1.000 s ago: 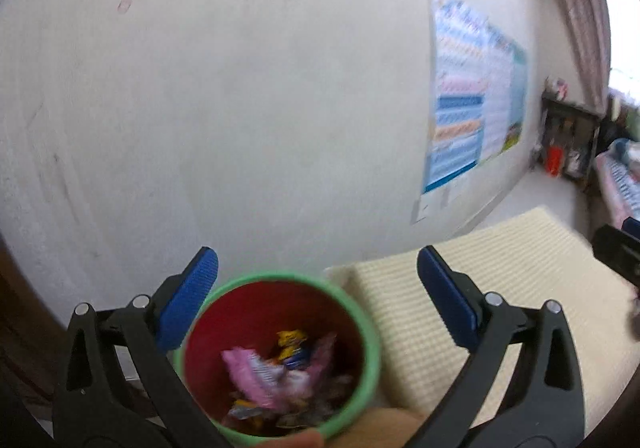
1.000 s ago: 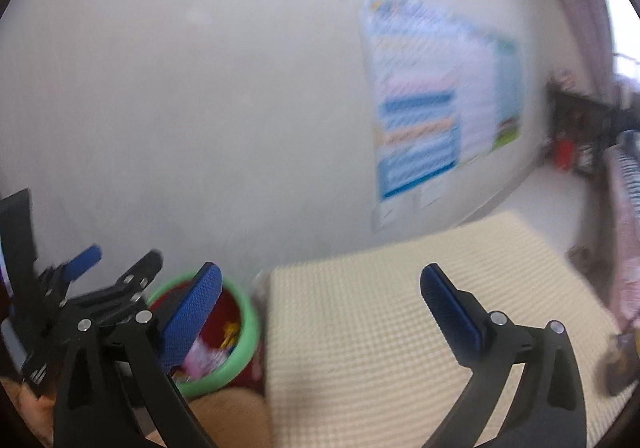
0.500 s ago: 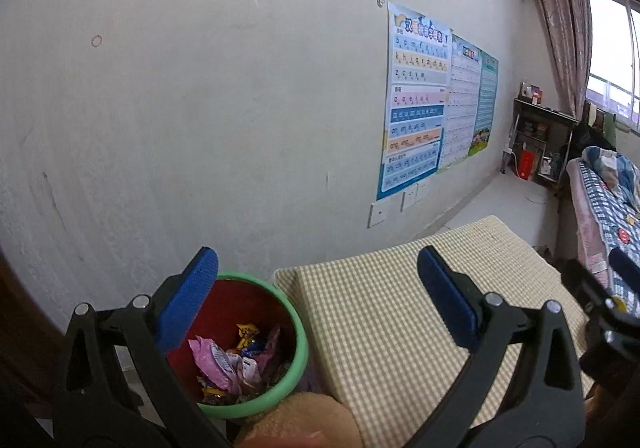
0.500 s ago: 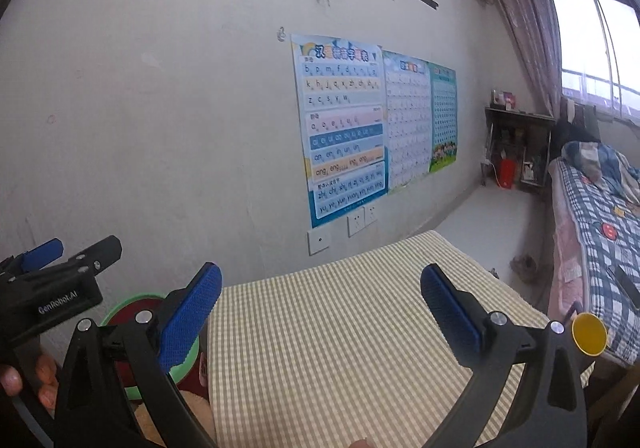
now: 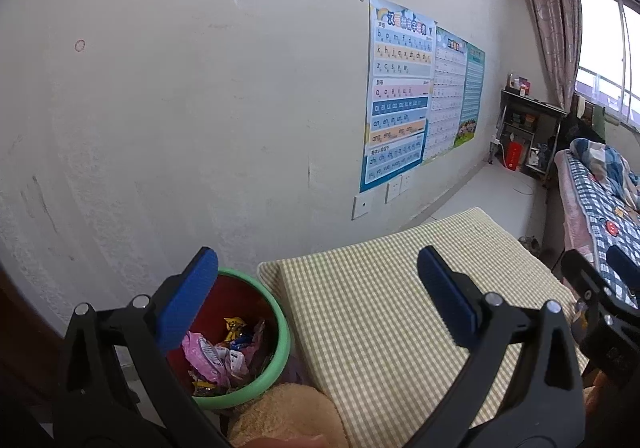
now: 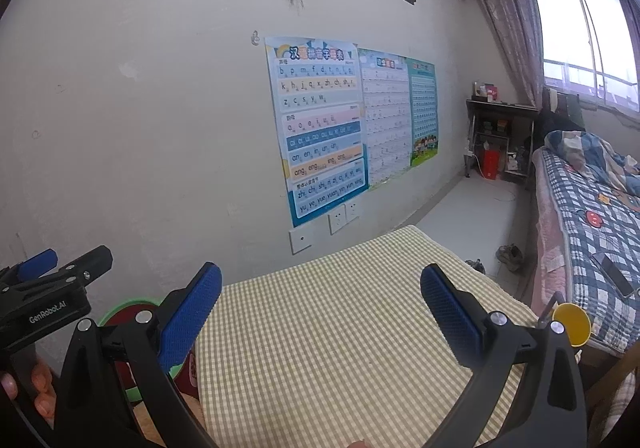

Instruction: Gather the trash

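Note:
A red bin with a green rim [image 5: 280,324] stands on the floor by the wall, left of the checked table [image 5: 392,312]. Several candy wrappers [image 5: 216,356] lie inside it. My left gripper [image 5: 316,300] is open and empty, raised over the table's left edge beside the bin. My right gripper [image 6: 320,308] is open and empty above the table [image 6: 328,332]. In the right wrist view the bin's rim [image 6: 120,306] peeks out behind the left finger, and the left gripper's body [image 6: 48,300] shows at far left.
A tan plush object [image 5: 288,416] lies below the bin. A yellow cup [image 6: 571,325] stands at the table's right edge. A bed with a checked quilt [image 6: 592,232] is at right. Posters [image 6: 320,128] hang on the wall; a shelf [image 6: 500,136] stands beyond.
Both grippers have drawn back and turned right from the bin; the bin has slid to the lower left of both views and more of the table shows.

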